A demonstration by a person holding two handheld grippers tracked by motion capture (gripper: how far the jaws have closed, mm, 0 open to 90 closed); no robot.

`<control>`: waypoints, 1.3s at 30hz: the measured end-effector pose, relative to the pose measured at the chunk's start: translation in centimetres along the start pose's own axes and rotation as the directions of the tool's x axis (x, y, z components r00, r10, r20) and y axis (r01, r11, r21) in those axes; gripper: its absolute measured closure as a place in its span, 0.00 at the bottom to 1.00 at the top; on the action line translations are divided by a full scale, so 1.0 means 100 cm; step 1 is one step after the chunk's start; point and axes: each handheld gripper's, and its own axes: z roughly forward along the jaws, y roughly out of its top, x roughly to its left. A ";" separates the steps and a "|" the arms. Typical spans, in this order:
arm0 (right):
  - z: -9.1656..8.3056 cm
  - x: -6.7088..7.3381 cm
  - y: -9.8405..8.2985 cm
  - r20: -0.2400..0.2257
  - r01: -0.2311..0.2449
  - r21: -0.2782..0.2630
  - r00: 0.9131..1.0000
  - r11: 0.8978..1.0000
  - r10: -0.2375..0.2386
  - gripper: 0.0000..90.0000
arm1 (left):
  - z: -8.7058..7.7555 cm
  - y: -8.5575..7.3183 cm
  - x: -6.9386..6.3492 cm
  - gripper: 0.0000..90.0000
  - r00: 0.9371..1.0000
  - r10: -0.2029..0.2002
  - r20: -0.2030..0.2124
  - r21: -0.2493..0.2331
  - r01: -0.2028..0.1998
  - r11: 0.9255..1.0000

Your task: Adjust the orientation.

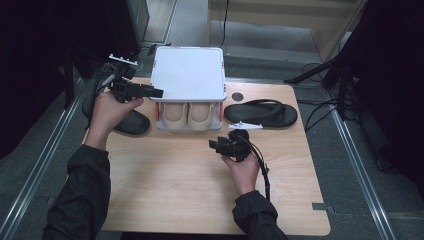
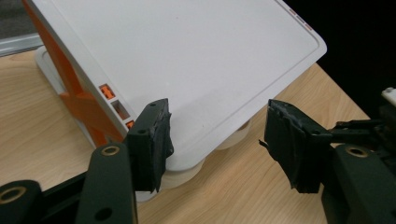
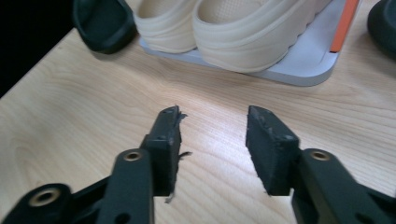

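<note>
Sitting: beige shoes (image 1: 189,115) on shoe rack (image 1: 188,75) lower shelf, table (image 1: 165,190) rear centre
Left gripper (image 1: 159,92): jaws apart, empty, beside rack's white top
Right gripper (image 1: 214,145): jaws apart, empty, near shoes
Black sandals (image 1: 261,113): flanking rack

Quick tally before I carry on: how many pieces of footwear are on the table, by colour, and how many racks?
Beige shoes: 2, side by side on the rack's lower shelf, left one, right one
Black sandals: 2, one left of the rack, one right of it
White and orange shoe rack: 1
Total: 5
</note>
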 end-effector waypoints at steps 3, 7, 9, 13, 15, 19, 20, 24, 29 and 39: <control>-0.010 -0.001 -0.006 -0.022 0.006 -0.030 1.000 1.000 -0.007 0.59 | -0.005 -0.001 -0.002 0.44 1.000 0.009 -0.008 0.000 -0.009 1.000; -0.018 -0.001 -0.010 -0.057 0.007 -0.060 0.998 0.998 -0.011 0.54 | -0.013 -0.004 -0.002 0.42 1.000 0.004 -0.015 -0.026 -0.004 1.000; -0.022 -0.001 -0.010 -0.073 0.027 -0.058 0.997 0.998 -0.031 0.53 | -0.016 -0.007 0.000 0.42 1.000 -0.004 -0.022 -0.030 0.003 1.000; -0.030 0.001 -0.014 -0.069 0.038 -0.056 0.997 0.998 -0.042 0.53 | -0.022 -0.011 0.004 0.42 0.999 -0.021 -0.031 -0.043 0.020 0.999; -0.036 0.000 -0.019 -0.065 0.042 -0.080 0.997 0.996 -0.048 0.53 | -0.025 -0.013 0.006 0.42 0.999 -0.022 -0.038 -0.046 0.020 0.999; -0.047 -0.004 -0.025 -0.036 0.051 -0.064 0.998 0.997 -0.053 0.51 | -0.032 -0.019 0.012 0.42 0.998 -0.036 -0.053 -0.060 0.033 0.998; -0.050 -0.005 -0.026 -0.031 0.055 -0.068 0.998 0.996 -0.057 0.51 | -0.034 -0.020 0.013 0.42 0.998 -0.039 -0.058 -0.064 0.036 0.997; -0.059 -0.011 -0.032 -0.034 0.034 -0.098 0.999 0.995 -0.037 0.51 | -0.042 -0.027 0.018 0.46 0.996 -0.043 -0.073 -0.086 0.036 0.996; -0.066 -0.017 -0.033 -0.030 0.012 -0.109 0.999 0.994 -0.016 0.51 | -0.051 -0.036 0.029 0.52 0.991 -0.074 -0.111 -0.100 0.063 0.993; -0.066 -0.023 -0.028 0.011 0.036 -0.102 0.999 0.994 -0.035 0.50 | -0.056 -0.059 0.050 0.53 0.975 -0.136 -0.178 -0.111 0.117 0.987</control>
